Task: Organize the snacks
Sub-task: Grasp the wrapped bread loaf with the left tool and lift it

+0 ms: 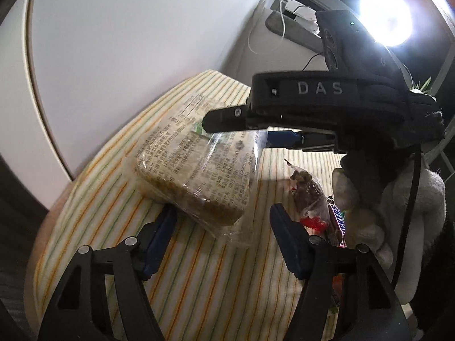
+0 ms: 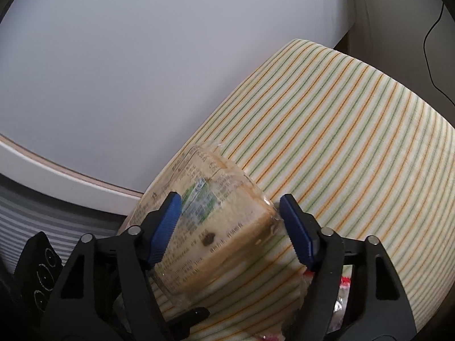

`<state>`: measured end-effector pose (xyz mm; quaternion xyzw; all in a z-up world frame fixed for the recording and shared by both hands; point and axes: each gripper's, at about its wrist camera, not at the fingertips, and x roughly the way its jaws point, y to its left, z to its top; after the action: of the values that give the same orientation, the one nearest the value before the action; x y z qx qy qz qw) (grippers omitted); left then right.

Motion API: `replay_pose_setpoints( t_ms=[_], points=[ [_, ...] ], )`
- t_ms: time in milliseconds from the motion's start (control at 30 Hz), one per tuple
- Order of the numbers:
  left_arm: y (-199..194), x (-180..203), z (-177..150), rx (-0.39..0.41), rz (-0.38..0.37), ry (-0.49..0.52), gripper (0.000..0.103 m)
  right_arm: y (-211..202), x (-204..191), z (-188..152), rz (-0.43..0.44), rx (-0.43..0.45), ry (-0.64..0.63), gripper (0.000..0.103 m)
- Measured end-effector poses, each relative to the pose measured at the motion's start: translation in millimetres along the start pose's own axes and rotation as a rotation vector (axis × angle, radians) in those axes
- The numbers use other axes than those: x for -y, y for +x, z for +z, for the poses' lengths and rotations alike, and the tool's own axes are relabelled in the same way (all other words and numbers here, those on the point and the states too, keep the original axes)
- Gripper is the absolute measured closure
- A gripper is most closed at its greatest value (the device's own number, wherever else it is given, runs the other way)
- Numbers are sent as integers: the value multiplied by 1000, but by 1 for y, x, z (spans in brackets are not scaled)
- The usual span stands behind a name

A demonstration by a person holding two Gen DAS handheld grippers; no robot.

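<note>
A clear-wrapped bread package [image 1: 196, 170] printed with small text lies flat on a striped cloth [image 1: 199, 284]. My left gripper [image 1: 223, 213] stands open around its near corner: the left pad [image 1: 160, 236] is at the wrapper, the right pad [image 1: 287, 238] is apart from it. My right gripper [image 1: 237, 130] reaches in from the right over the far end. In the right wrist view the package [image 2: 227, 236] sits between the two blue pads of my right gripper [image 2: 230, 200], which is open. The left pad [image 2: 166, 224] overlaps the wrapper, and the right pad [image 2: 295, 233] is just beside its corner.
Right of the bread lie a clear bag of brown snacks [image 1: 308, 190], a red wrapper [image 1: 312, 223] and a Snickers bar [image 1: 338, 224], against a white plush toy [image 1: 426, 199]. A white wall [image 1: 128, 42] borders the cloth at the left. A bright lamp [image 1: 385, 15] and cables are behind.
</note>
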<state>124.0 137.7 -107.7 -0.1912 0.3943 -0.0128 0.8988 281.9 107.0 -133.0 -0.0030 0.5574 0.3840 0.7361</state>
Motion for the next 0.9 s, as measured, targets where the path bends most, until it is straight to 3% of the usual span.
replay_pose_setpoints(
  t_ms=[333, 467, 567, 633, 767, 800, 900],
  points=[
    [-18, 8, -11, 26, 25, 53, 37, -22, -22, -20, -18, 29, -76, 36],
    [-13, 3, -16, 7, 24, 32, 38, -20, -17, -26, -18, 9, -93, 38],
    [-9, -15, -21, -15, 15, -39, 40, -16, -22, -39, -14, -18, -129, 39],
    [-10, -26, -22, -16, 1, -76, 48, -10, -27, -45, -14, -55, -177, 39],
    [-8, -26, -17, -10, 18, -80, 49, -12, -34, -43, -51, -43, -222, 37],
    [-9, -27, -19, -11, 20, -78, 49, -11, -37, -41, -64, -39, -233, 33],
    [-6, -27, -18, -13, 22, -71, 49, -4, -45, -36, -52, -53, -270, 30]
  ],
)
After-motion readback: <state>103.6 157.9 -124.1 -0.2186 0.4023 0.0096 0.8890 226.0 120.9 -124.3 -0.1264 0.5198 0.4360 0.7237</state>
